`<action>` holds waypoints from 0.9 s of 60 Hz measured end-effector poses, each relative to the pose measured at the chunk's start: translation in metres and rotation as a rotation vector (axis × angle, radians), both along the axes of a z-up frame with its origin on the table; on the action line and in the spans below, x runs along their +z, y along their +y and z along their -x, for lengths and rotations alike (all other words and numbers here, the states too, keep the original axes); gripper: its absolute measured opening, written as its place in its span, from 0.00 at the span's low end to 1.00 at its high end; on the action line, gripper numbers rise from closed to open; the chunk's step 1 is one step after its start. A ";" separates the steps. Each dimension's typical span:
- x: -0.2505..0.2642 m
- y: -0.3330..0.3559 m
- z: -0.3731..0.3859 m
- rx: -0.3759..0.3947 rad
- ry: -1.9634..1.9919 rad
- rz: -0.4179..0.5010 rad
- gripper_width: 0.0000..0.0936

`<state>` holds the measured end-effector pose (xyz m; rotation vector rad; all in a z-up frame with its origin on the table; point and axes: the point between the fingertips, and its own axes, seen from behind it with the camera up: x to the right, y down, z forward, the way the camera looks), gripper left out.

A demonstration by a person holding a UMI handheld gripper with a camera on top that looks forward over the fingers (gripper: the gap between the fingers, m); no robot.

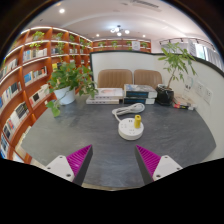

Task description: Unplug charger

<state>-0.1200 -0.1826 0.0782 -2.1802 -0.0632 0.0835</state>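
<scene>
My gripper [112, 162] is open and empty, its two magenta pads [78, 160] wide apart above the grey tabletop [100, 135]. A white power strip [105, 98] lies at the far side of the table, well beyond the fingers. A white cable [130, 110] runs from near it toward a white round dish [131, 127] that holds a small yellow object [137, 121], just ahead of the fingers. I cannot make out the charger itself.
A potted plant [68, 80] stands at the far left of the table, another plant [178, 62] at the far right. A box [137, 94] and a dark object [163, 97] sit at the far edge. Bookshelves [25, 80] line the left wall. Two chairs [130, 77] stand behind the table.
</scene>
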 end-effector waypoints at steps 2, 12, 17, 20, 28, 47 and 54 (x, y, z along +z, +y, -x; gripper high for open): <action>-0.009 0.013 -0.018 -0.026 -0.002 0.009 0.90; -0.031 0.074 -0.082 -0.101 -0.040 0.010 0.90; -0.035 0.106 -0.096 -0.104 -0.055 -0.012 0.88; -0.032 0.125 -0.099 -0.101 -0.057 -0.044 0.79; -0.043 0.156 -0.092 -0.069 -0.056 -0.057 0.61; -0.054 0.171 -0.086 -0.075 -0.045 -0.056 0.04; -0.050 0.171 -0.086 -0.089 0.011 -0.007 0.02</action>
